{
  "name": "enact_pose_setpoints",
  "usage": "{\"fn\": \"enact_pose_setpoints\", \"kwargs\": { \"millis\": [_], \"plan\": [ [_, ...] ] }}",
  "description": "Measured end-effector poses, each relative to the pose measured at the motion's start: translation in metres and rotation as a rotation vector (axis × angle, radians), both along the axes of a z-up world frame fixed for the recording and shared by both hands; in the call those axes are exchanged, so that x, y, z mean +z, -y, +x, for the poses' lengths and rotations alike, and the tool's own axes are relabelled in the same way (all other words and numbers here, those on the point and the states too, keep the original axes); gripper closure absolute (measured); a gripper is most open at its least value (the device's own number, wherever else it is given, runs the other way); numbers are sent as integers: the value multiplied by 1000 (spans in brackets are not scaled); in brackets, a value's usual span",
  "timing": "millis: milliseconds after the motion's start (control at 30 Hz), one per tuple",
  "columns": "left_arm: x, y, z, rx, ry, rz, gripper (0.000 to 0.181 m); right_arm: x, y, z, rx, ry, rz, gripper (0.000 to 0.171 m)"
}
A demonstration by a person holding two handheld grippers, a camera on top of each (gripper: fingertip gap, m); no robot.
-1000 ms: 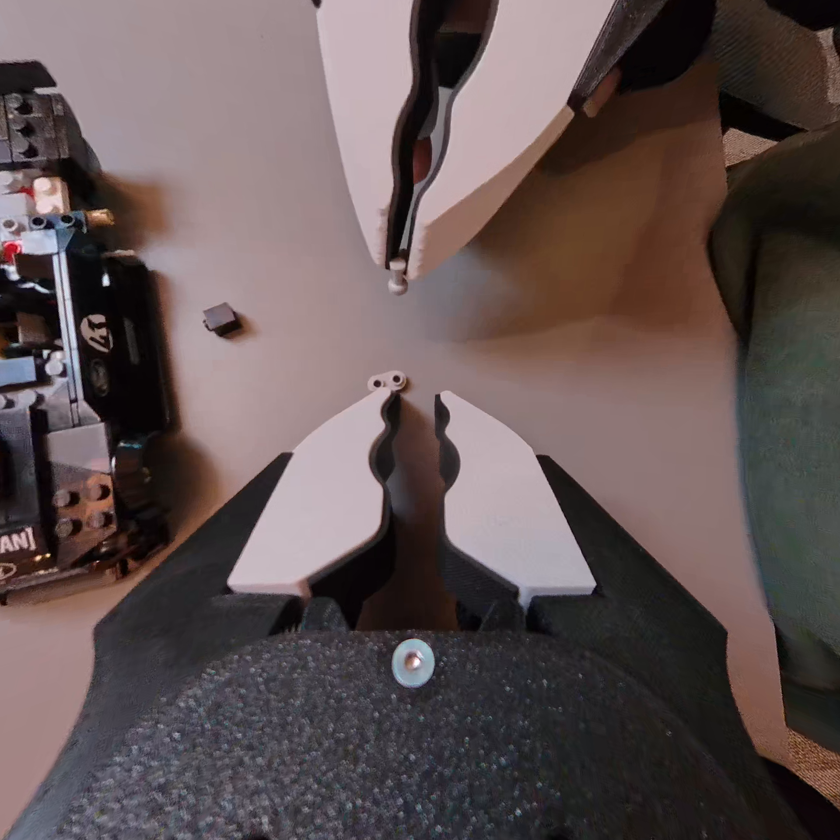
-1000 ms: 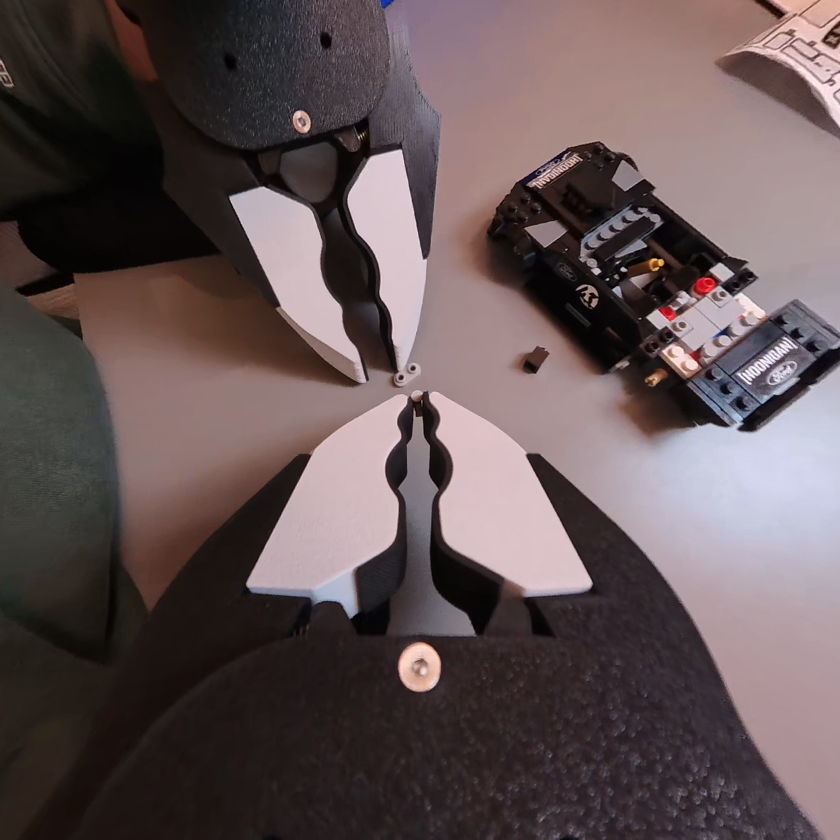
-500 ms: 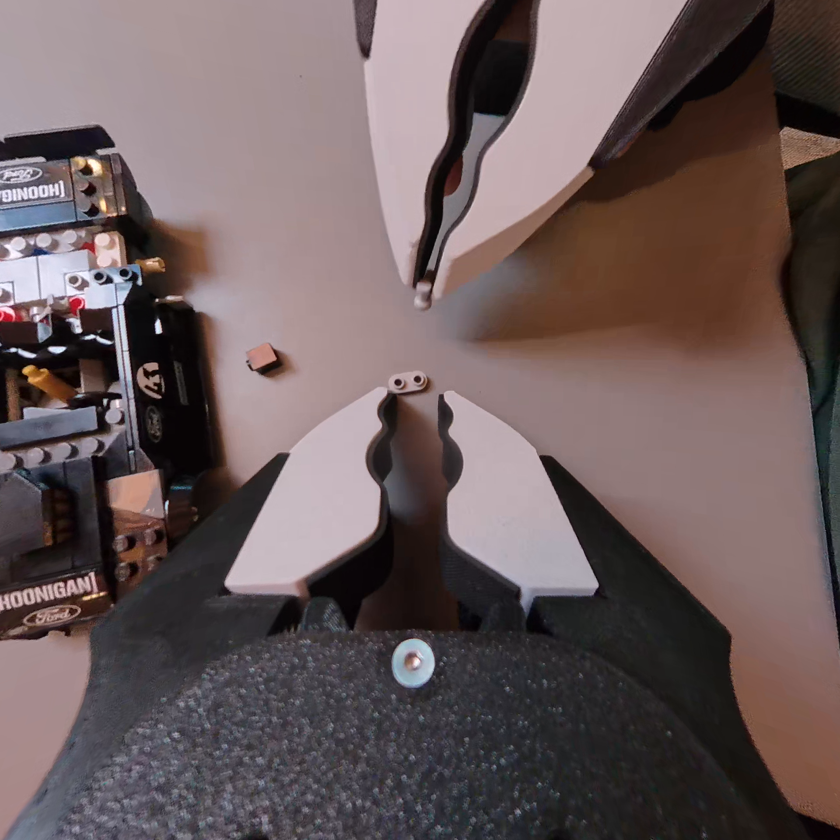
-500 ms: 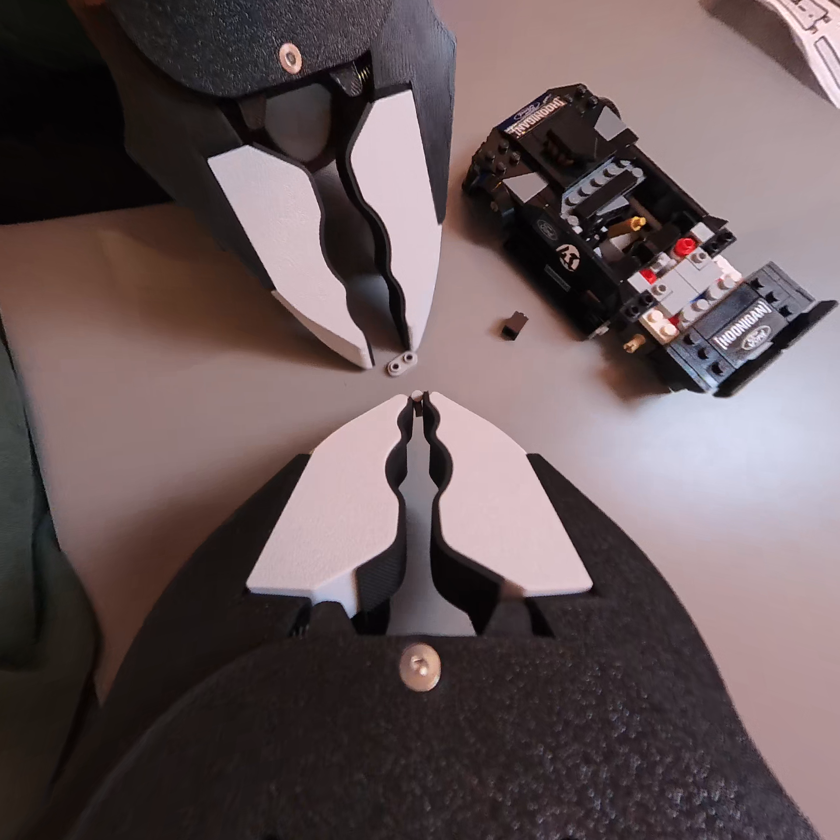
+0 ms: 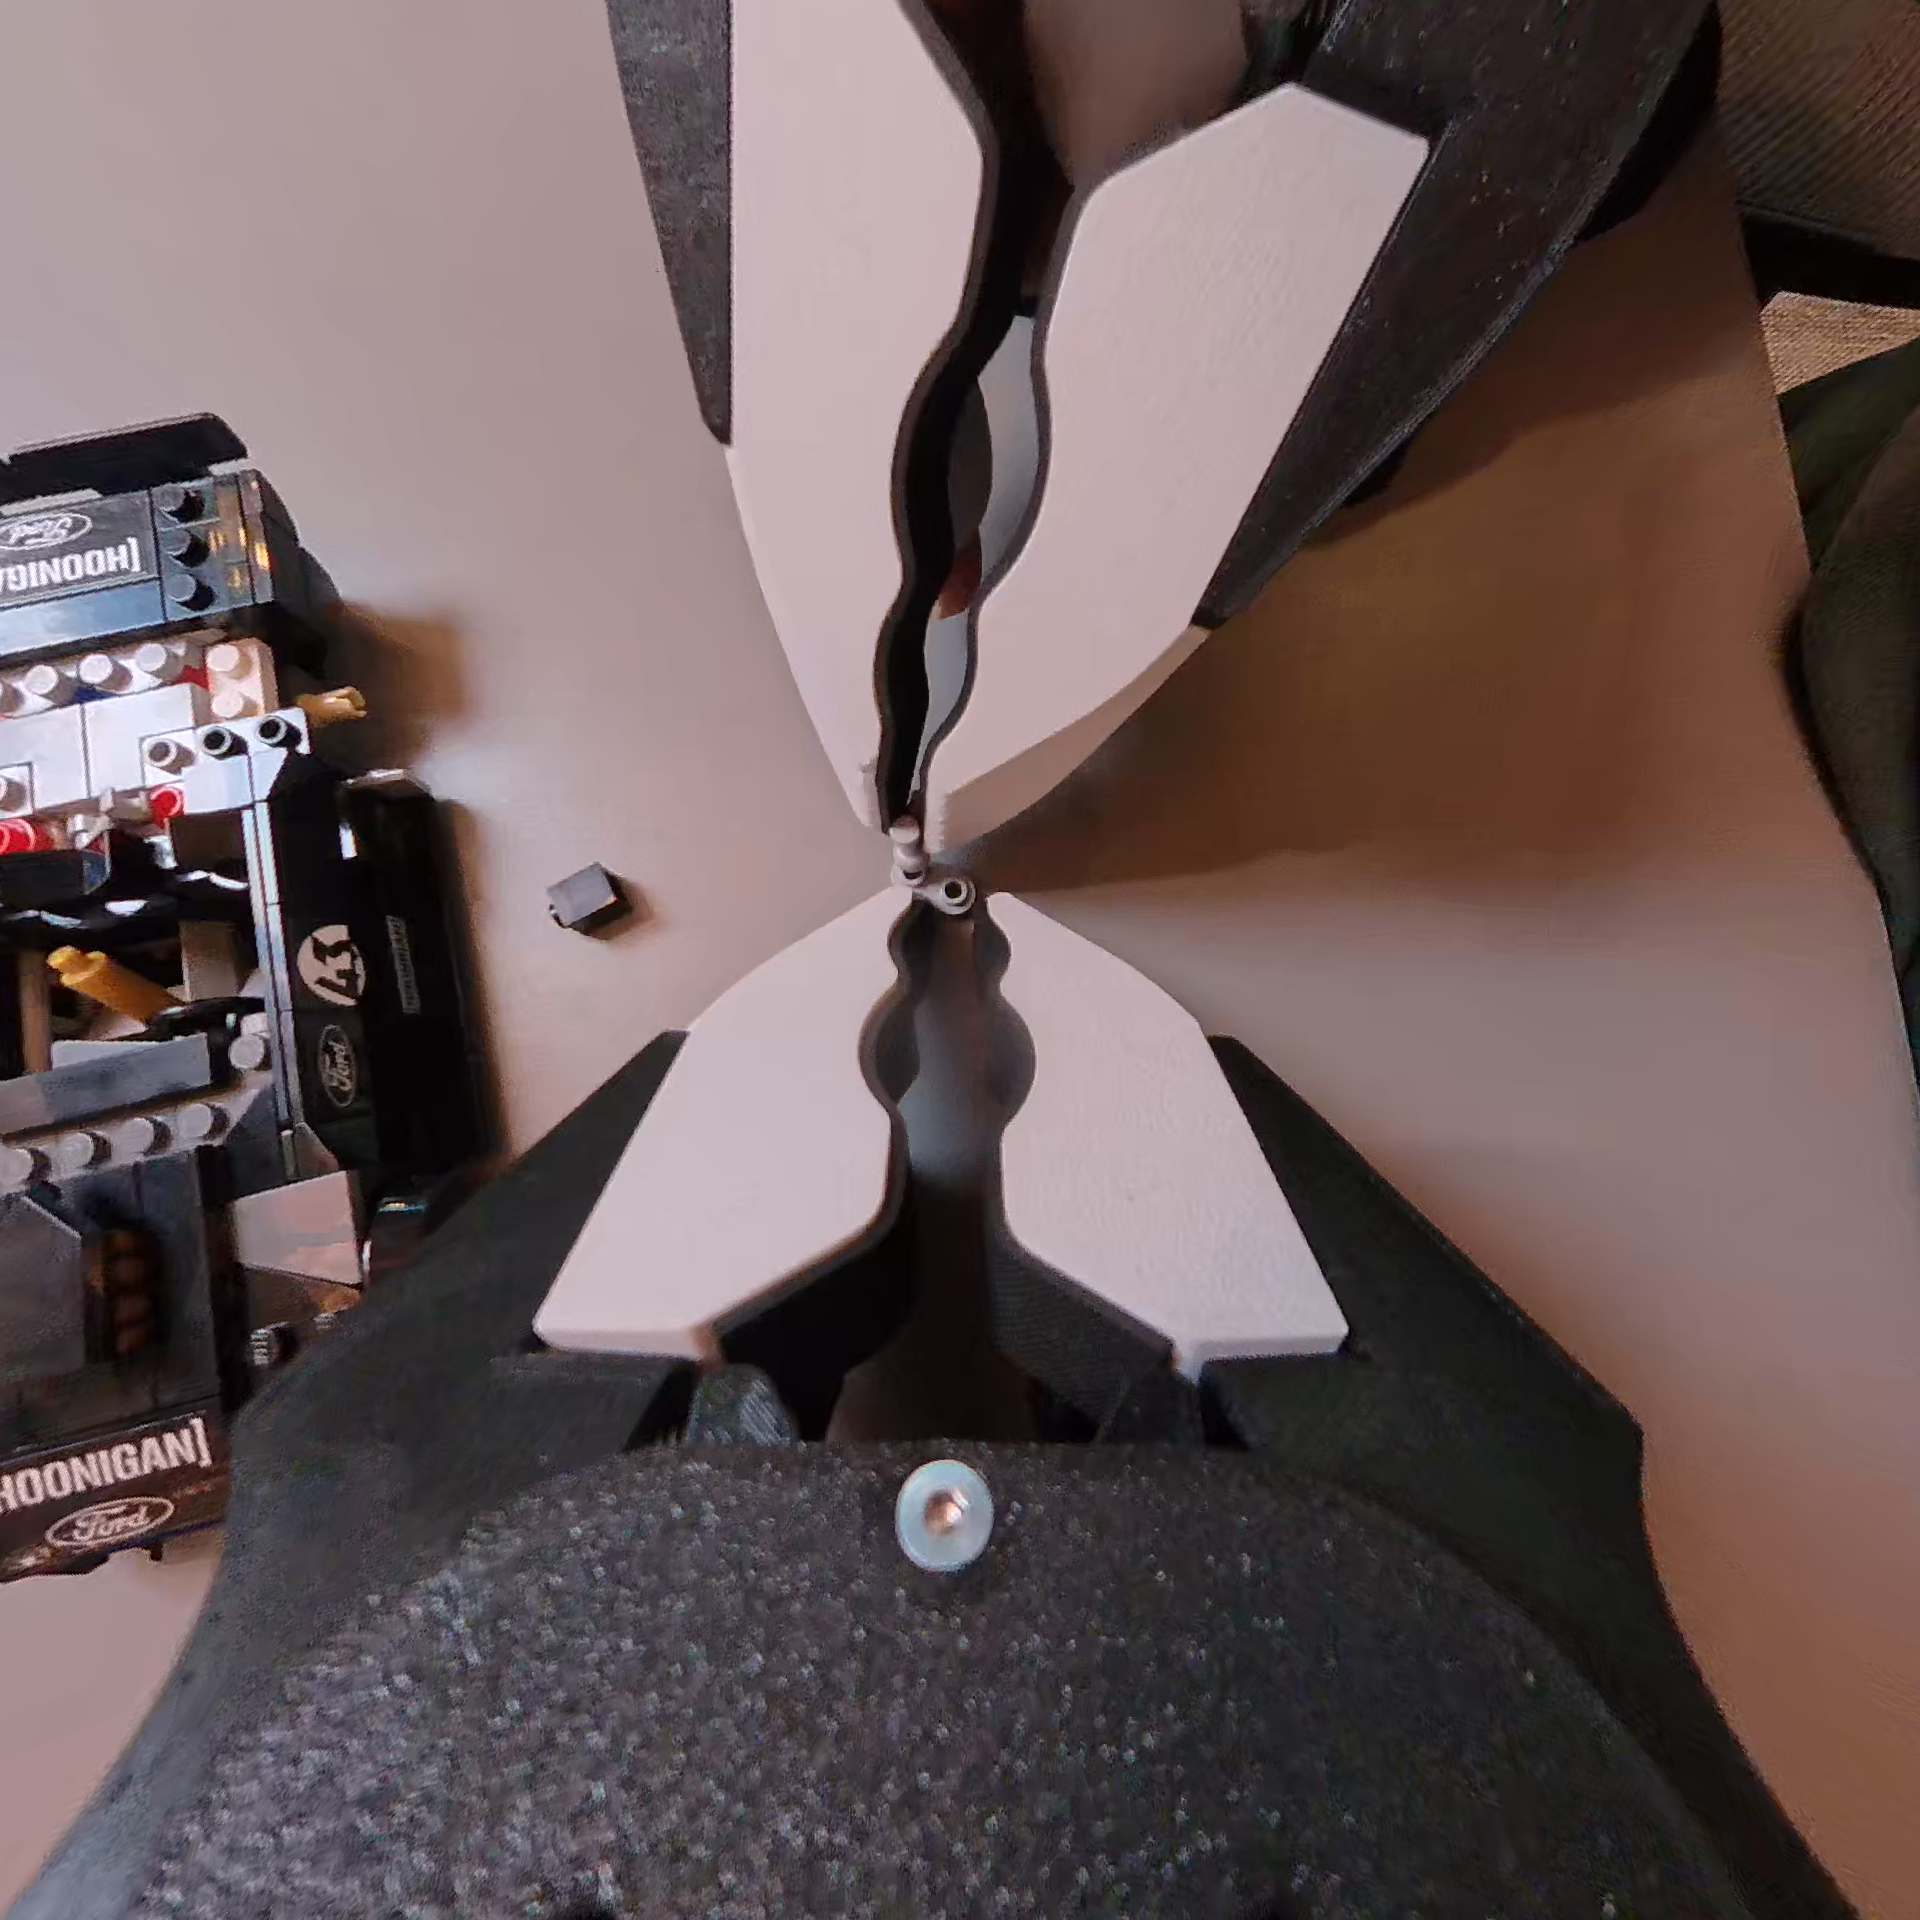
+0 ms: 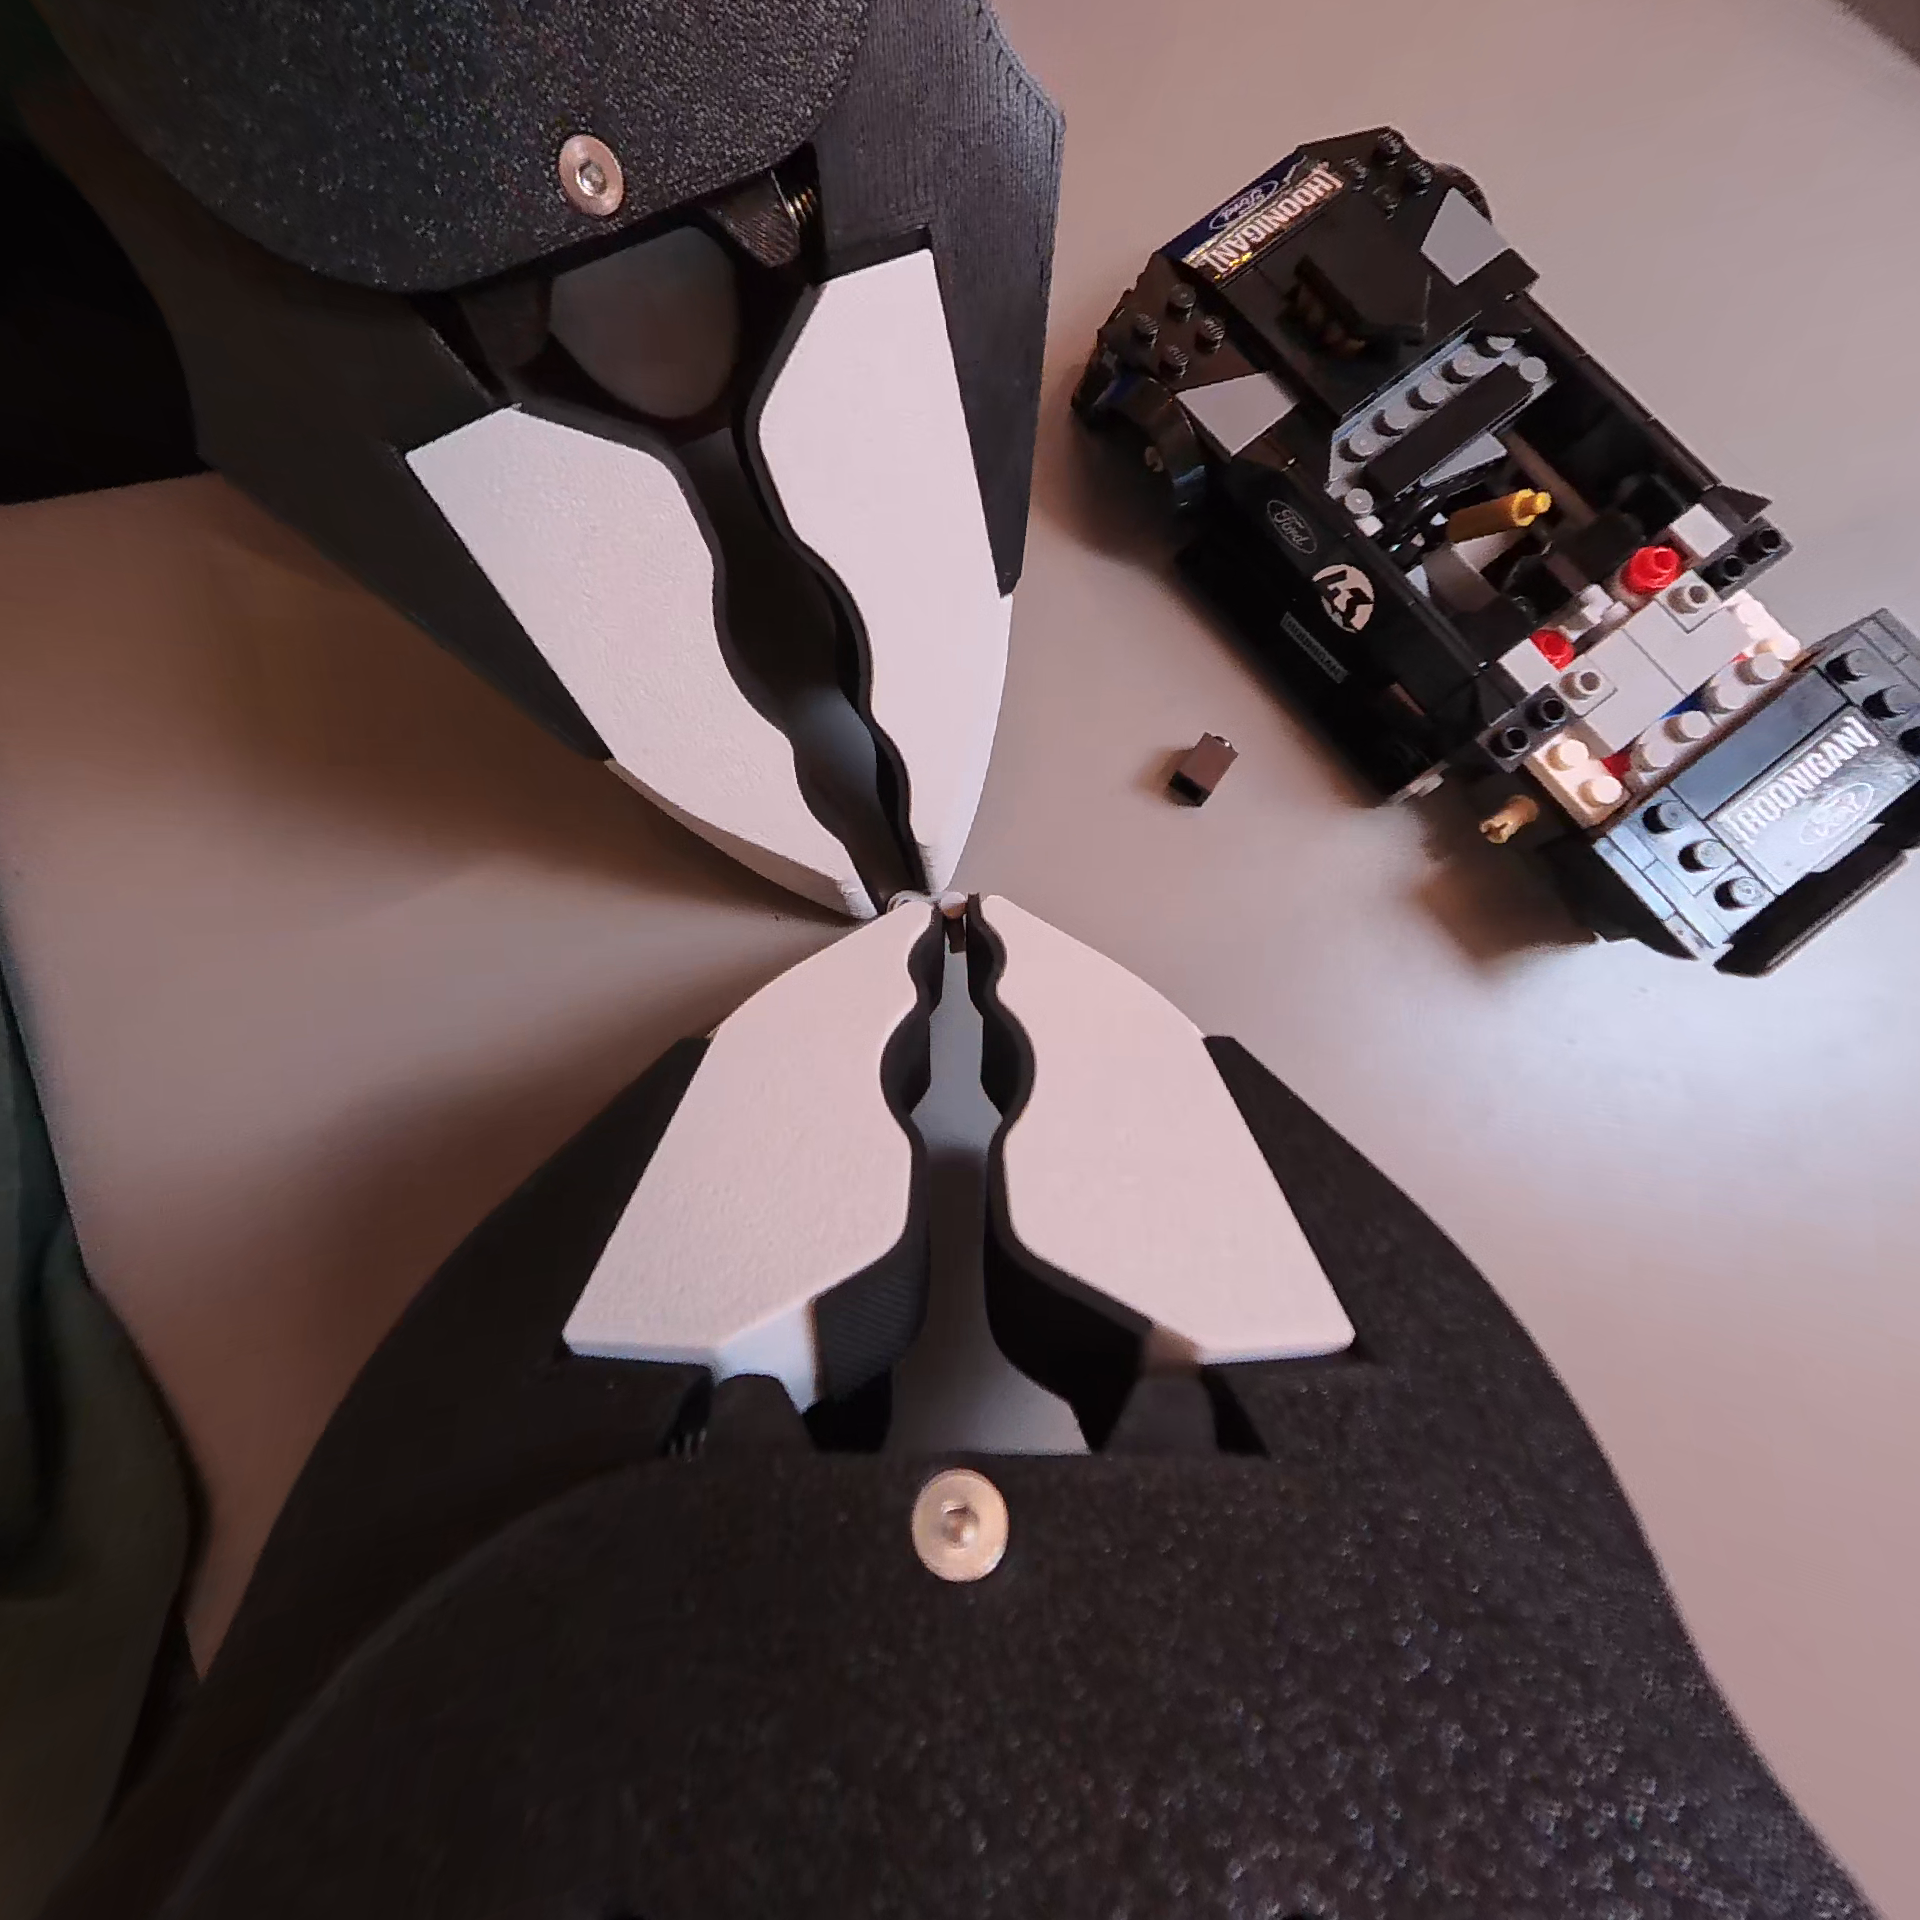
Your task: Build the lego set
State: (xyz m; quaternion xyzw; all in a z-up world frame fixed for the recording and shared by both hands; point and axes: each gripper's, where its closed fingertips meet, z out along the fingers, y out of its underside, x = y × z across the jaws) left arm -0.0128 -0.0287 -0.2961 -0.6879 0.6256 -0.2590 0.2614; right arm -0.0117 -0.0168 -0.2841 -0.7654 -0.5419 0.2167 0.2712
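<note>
My left gripper (image 5: 940,920) has its jaws narrowed onto a small grey two-hole piece (image 5: 951,894) at its tips, low over the table. My right gripper (image 5: 904,810) comes in from the far side, shut on a small grey pin (image 5: 906,847). The pin's end touches the two-hole piece. In the right wrist view the right gripper (image 6: 956,920) meets the left gripper (image 6: 888,878) tip to tip, and the two pieces are almost hidden between them. The partly built black lego car (image 5: 208,935) lies at the left and also shows in the right wrist view (image 6: 1507,571).
A loose small black brick (image 5: 584,896) lies on the table between the grippers and the car, also in the right wrist view (image 6: 1195,774). A person's dark green clothing (image 5: 1860,727) is at the right table edge. My left and right fingertips are right by each other.
The two grippers have moved together until their tips meet. The pin now touches the two-hole piece, and the left jaws have narrowed around that piece.
</note>
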Motion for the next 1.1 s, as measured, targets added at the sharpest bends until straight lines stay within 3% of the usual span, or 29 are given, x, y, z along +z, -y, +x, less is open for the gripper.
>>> {"fn": "enact_pose_setpoints", "kwargs": {
  "millis": [367, 733, 1100],
  "plan": [
    [0, 0, 0, 2, 5, 5, 173, -4, 0, -2, 4, 38, -7, 167],
    [0, 1, 0, 10, 16, -2, 174, -7, 0, -3, 54, 201, -47, 168],
    [0, 2, -1, 15, 18, 6, 173, -9, 3, -1, 34, 165, -86, 168]
  ]
}}
